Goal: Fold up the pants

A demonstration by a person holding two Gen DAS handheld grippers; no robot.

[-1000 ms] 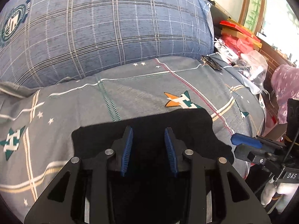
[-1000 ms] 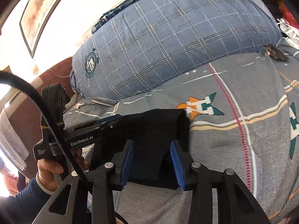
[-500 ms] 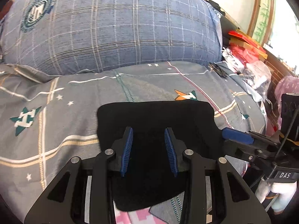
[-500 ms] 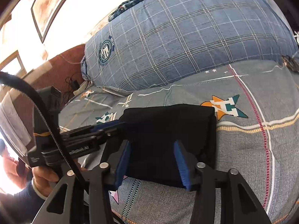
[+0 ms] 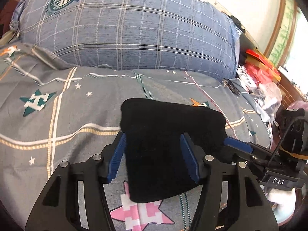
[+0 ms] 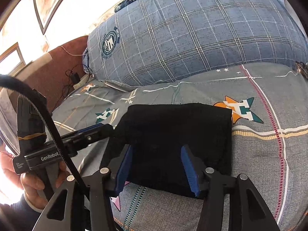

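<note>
Lying folded into a compact black rectangle, the pants rest on the grey star-print bedsheet before a blue plaid pillow. Both the left gripper and right gripper hover over them, fingers spread, gripping nothing.

pants folds indistinct, bedside clutter blurred
</note>
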